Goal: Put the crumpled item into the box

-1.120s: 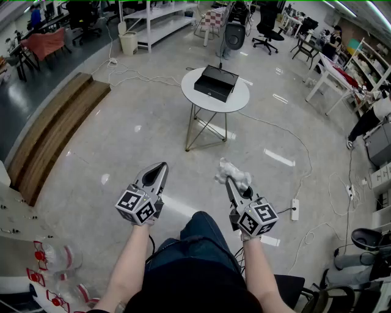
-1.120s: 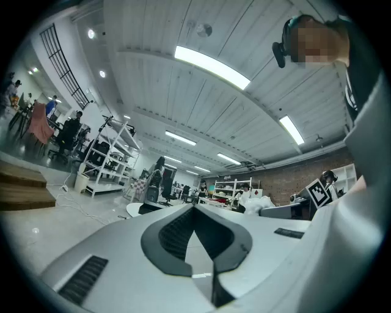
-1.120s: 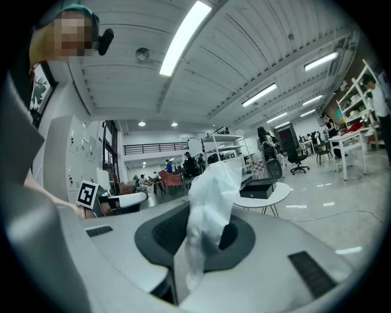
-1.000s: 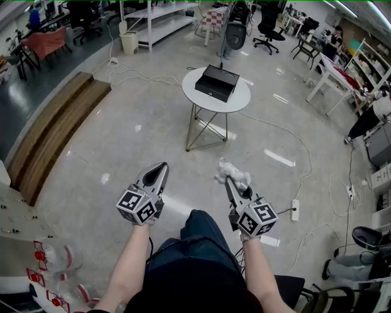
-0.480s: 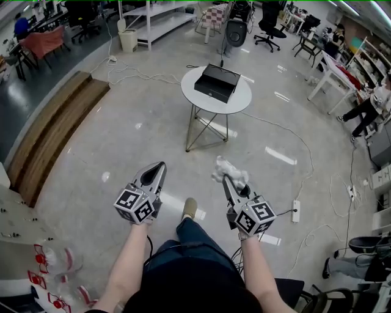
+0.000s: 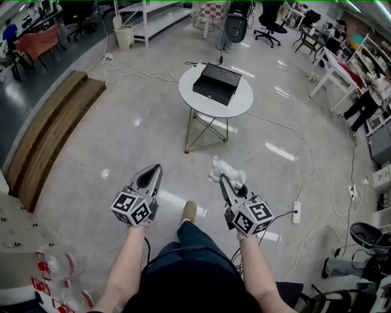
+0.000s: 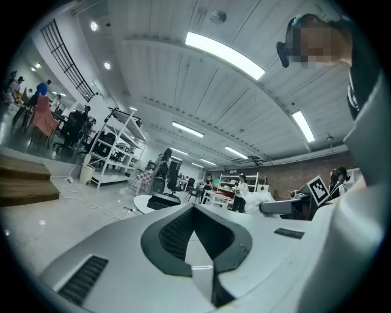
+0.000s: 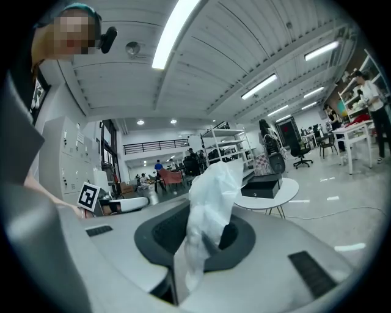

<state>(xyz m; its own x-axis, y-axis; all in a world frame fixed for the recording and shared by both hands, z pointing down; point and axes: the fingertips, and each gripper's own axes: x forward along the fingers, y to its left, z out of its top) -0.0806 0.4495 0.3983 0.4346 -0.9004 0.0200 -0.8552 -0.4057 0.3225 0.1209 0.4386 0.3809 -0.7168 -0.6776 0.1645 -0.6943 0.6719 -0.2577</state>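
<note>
Crumpled item (image 6: pixel 227 171), lower centre, pinched in near-closed fingers (image 6: pixel 227 191) of right gripper (image 6: pixel 222 180); left gripper (image 6: pixel 157 167) fingers together, empty. Box (image 6: pixel 217 84) on tabletop (image 6: pixel 197 103) well apart, upper centre. We fear slip en route: only thin fold gripped.

Glossy grey floor (image 6: pixel 122 153), wooden steps (image 6: pixel 52 131), white shelving (image 6: pixel 156 15), trailing cables (image 6: pixel 137 74), ceiling strip lights (image 7: pixel 225 55).

No word, number or brand can be read. Only black-and-white square markers are shown, on the cubes of the left gripper (image 6: pixel 156 168) and right gripper (image 6: pixel 221 178), well short of the table (image 6: pixel 236 104).
</note>
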